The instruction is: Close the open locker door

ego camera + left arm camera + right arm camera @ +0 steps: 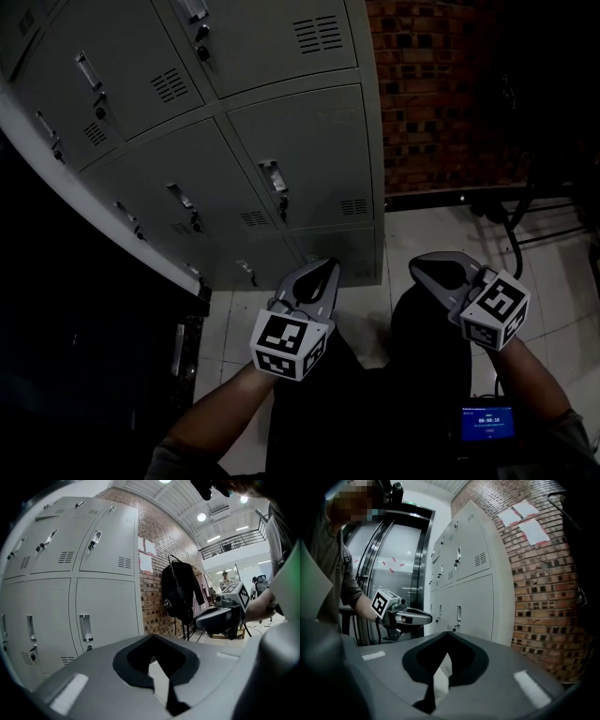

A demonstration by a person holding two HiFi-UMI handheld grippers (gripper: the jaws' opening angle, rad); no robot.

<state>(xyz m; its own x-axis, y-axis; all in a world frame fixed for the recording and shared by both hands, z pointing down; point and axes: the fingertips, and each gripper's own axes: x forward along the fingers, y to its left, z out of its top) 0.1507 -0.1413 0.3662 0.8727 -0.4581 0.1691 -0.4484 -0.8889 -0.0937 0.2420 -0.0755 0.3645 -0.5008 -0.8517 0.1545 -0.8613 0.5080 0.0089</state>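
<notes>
- Lockers: a grey locker bank [281, 56] stands straight ahead of me with its front facing me. Its right end meets a brick wall [441, 94].
- The doors [309, 159] are tall rectangles with the long axis upright, stacked in rows. Every one I can see lies flush with the bank's front, so I cannot tell which is the task's door.
- The handles [272, 175] run upright near each door's left edge, with a lock just under each. Vent slots [354, 206] sit low on the right of each door.
- A pale strip [103, 192] runs along the bank's left side with dark beyond it; I cannot tell what it is.
- The left gripper [331, 265] has its jaws together with nothing between them. It points toward the bottom row and is apart from it.
- The right gripper [414, 265] also has its jaws closed and holds nothing. It sits level with the left gripper, a gap between the two.
- Light floor tiles [553, 272] lie between the grippers and the foot of the bank.
- A black jacket or bag [180, 592] hangs on a rack by the brick wall.
- Paper sheets [525, 517] are stuck on the brick above the bank's end.
- Glass doors [393, 559] stand past the far end of the bank.
- A black metal frame [539, 225] stands on the tiles to my right, well clear of the doors.
- A small lit screen [486, 422] shows by my right forearm.
</notes>
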